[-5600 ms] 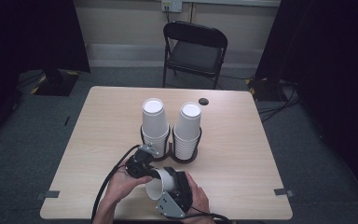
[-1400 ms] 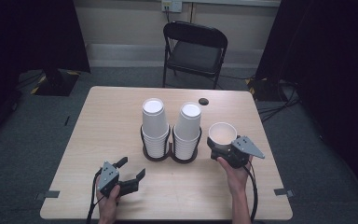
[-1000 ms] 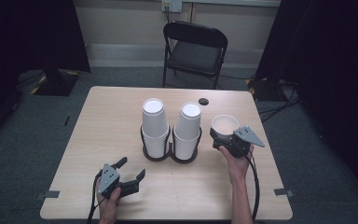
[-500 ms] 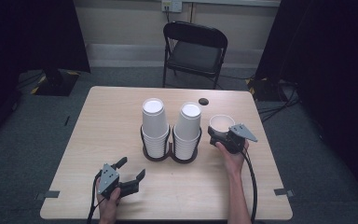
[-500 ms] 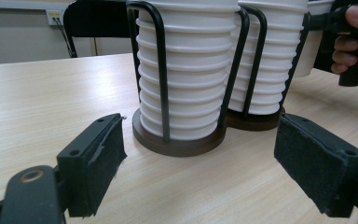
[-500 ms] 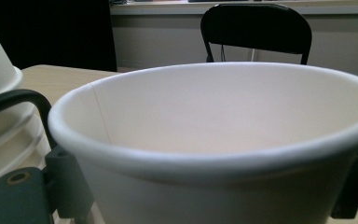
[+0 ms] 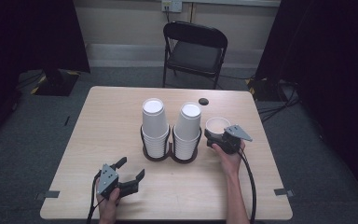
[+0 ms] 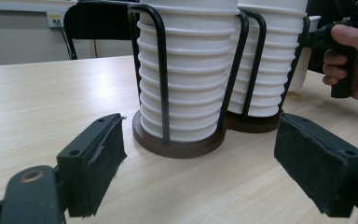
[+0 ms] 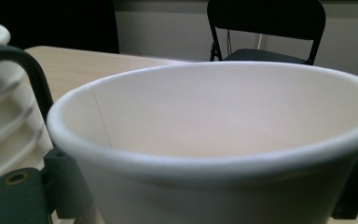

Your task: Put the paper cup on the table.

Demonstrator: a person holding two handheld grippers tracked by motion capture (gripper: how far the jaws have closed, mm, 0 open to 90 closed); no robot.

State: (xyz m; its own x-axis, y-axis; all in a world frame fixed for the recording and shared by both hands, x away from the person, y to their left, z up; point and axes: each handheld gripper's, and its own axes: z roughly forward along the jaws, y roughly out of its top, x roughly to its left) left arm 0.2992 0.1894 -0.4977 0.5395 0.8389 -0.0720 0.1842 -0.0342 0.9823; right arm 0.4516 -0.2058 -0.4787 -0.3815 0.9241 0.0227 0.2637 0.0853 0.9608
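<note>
While the left gripper (image 7: 129, 176) rests unmoved, jaws apart, the right gripper (image 7: 214, 134), clamped on a paper cup (image 7: 217, 125), has edged toward the cup rack (image 7: 169, 154)

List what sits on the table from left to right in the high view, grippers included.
left gripper → left stack of white cups in the black rack → right stack of white cups → single white cup held in the right gripper's jaws → right gripper

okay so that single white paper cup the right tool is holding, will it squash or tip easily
The paper cup looks thin-walled and empty, so it is probably very light and would dent under a hard squeeze from the right tool. Upright with its mouth open, it would likely tip at a small nudge.
</note>
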